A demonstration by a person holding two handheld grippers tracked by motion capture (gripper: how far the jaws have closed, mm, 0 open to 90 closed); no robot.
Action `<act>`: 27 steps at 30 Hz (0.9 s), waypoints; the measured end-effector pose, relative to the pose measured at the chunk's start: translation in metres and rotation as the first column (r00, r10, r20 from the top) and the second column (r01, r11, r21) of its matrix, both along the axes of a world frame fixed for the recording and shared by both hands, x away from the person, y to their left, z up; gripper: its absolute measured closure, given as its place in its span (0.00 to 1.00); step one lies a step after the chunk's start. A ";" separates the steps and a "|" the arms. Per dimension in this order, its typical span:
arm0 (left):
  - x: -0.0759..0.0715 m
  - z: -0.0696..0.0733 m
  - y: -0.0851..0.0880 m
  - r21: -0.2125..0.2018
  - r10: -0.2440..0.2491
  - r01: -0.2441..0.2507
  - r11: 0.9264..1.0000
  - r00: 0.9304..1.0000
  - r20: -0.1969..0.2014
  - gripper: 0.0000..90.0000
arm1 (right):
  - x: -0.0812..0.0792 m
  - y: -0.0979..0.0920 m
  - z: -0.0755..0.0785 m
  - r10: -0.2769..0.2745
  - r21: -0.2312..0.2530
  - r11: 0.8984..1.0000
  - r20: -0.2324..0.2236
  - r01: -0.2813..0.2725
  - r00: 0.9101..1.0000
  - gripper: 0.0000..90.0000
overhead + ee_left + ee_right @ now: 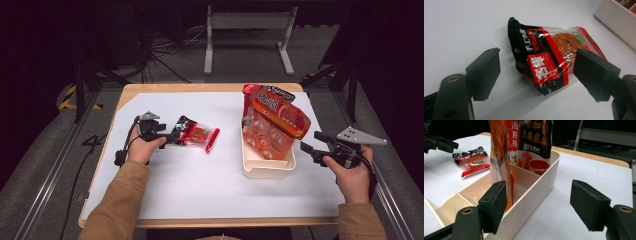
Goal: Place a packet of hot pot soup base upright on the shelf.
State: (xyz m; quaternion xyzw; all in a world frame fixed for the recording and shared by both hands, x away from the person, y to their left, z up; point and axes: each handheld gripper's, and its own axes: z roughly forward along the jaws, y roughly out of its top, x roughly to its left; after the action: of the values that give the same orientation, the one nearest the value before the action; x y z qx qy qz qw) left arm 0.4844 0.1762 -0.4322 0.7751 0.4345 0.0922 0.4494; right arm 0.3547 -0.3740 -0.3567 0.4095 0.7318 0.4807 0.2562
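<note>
On the left half of the white-covered worktop (pixel 165 185), a small snack packet (pixel 196 135) lies flat, black at its near-left end, red and clear at the other, with reddish contents showing through the film. Left gripper (pixel 167 136) sits low over the packet's black end, held in the person's left hand (pixel 142 148). In the left gripper view the fingers (pixel 486 72) stand spread, released, one on each side of the packet (pixel 549 62); neither pad presses on it. The left pad is clearly off the wrapper, with bare worktop between; the right pad overlaps the clear end in the picture, and I cannot tell whether it touches.

To the right of centre stands a cream divided bin (pixel 267 167), open at the top, with inner partitions. Large red-orange pouches (pixel 272 122) stand upright in its far compartments, leaning toward the right and rising well above the rim. The near compartment looks empty in the right gripper view.

Right gripper (pixel 314 143) is just right of the bin, near its near-right corner, carried in the right hand (pixel 352 175), with its grey three-cornered plate on top. Its fingers (pixel 495 205) are wide apart, released, grasping nothing; in the right gripper view one pad is in front of the bin wall (pixel 536 192), the other over bare worktop.

Packet and bin are well apart.
</note>
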 end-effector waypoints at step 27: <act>0.009 -0.019 -0.008 -0.025 -0.040 0.038 0.999 0.993 -0.110 0.56 | -0.001 -0.001 0.001 0.000 0.019 1.000 0.006 0.000 1.000 0.32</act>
State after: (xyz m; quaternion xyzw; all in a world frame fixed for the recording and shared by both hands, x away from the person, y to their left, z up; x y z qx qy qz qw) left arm 0.4936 0.1679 -0.4514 0.7822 0.4446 0.0352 0.4350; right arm 0.3536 -0.3750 -0.3559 0.4107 0.7265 0.4887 0.2544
